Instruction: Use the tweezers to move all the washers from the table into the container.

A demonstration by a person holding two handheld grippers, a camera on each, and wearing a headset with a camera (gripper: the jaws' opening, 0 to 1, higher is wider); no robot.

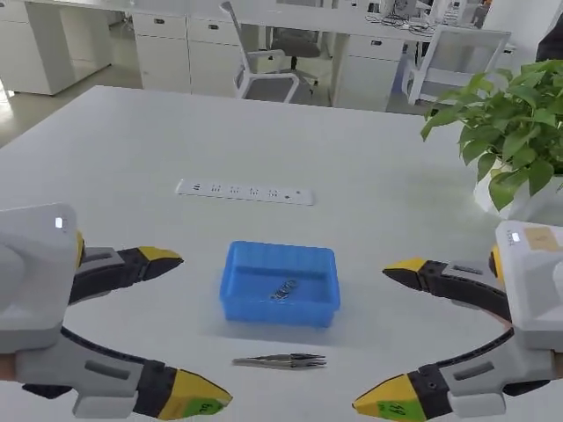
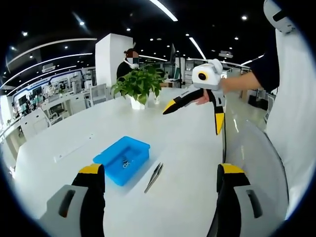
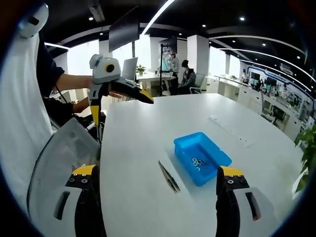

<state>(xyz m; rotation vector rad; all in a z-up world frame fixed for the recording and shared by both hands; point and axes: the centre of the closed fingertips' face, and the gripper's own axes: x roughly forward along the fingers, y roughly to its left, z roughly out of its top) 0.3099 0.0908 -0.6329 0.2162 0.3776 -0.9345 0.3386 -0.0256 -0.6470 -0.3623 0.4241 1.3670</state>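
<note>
Though untouched, tweezers (image 1: 280, 360) btwn L gripper (image 1: 204, 327), R gripper (image 1: 369, 338) jaws.

- Small metal washers (image 1: 283, 290) inside the blue plastic container (image 1: 280, 312): a tangled cluster, too small to count; equally indistinct in both gripper views.
- Slim metal tweezers (image 1: 280, 360): tips too fine to tell whether they meet.
- Long white power strip (image 1: 244, 191): sockets too small to count.
- Leafy green potted plant (image 1: 510, 132): cut off by the right edge; white pot (image 1: 537, 209) partly hidden under leaves.
- Left gripper (image 1: 205, 327): body cut off at left and bottom edges.
- Right gripper (image 1: 369, 338): body cut off at right and bottom edges.
- Labels on the nearer yellow jaw tips: print unreadable.
</note>
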